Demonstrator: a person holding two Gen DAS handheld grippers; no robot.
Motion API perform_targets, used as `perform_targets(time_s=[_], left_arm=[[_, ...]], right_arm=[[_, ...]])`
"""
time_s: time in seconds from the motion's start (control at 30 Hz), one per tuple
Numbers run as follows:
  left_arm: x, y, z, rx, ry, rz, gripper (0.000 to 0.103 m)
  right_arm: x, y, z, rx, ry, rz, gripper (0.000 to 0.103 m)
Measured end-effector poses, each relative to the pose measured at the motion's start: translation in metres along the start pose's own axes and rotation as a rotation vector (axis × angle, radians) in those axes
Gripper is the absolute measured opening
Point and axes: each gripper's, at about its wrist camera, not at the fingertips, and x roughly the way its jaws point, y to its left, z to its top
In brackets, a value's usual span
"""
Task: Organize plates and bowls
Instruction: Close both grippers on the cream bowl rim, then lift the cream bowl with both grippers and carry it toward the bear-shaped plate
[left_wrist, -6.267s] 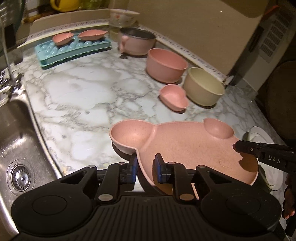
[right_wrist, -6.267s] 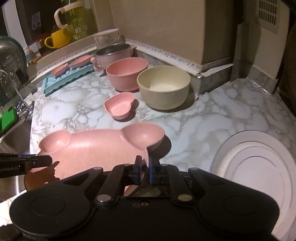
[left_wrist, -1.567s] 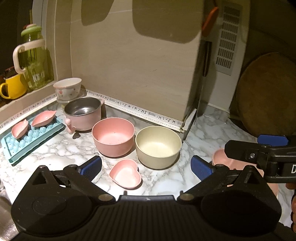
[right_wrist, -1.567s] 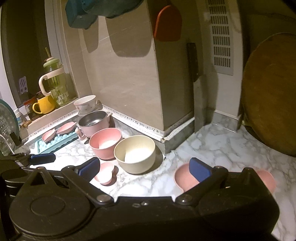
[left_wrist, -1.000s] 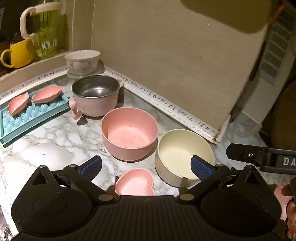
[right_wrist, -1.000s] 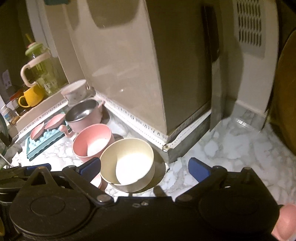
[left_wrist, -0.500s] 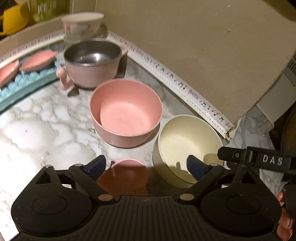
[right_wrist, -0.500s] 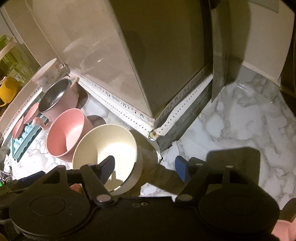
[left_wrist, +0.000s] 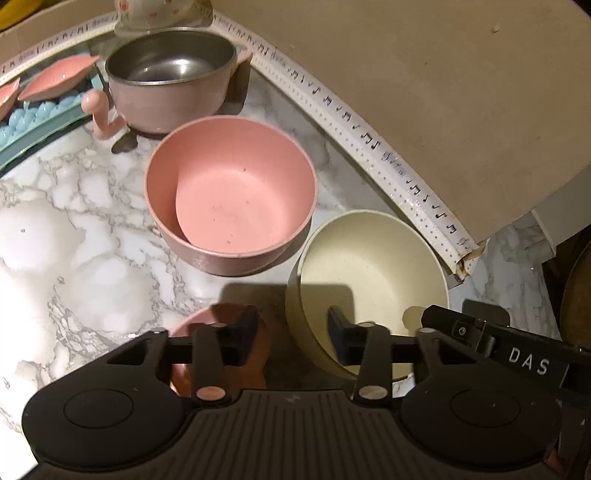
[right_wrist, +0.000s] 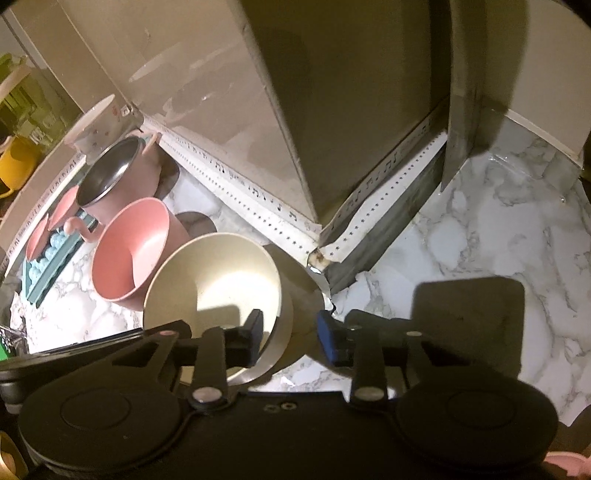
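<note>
Both grippers straddle the rim of the cream bowl (left_wrist: 373, 266), which stands on the marble counter (left_wrist: 74, 236) just beside the pink bowl (left_wrist: 231, 199) and near the wall corner. The left gripper (left_wrist: 291, 336) is partly spread, its right finger (left_wrist: 341, 334) inside the bowl and its left finger (left_wrist: 242, 332) outside over the small pink dish (left_wrist: 192, 325); neither pad clearly presses the wall, so it grasps nothing. The right gripper (right_wrist: 290, 334) is likewise partly spread, one finger (right_wrist: 253, 330) inside the bowl at its near-right rim and the blue-padded finger (right_wrist: 330, 338) outside, apart from the wall.
</note>
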Motion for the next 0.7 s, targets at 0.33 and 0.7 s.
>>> perform_targets(time_s=[0.33, 0.7], left_arm=[[0.001, -0.010, 0.003, 0.039, 0.010, -0.002, 0.018], [-0.027, -0.012, -0.007, 0.077, -0.012, -0.033, 0.018]], right_arm=[[0.000, 0.017, 0.001, -0.062, 0.005, -0.039, 0.008], [-0.028, 0.023, -0.010, -0.076, -0.039, -0.051, 0.008]])
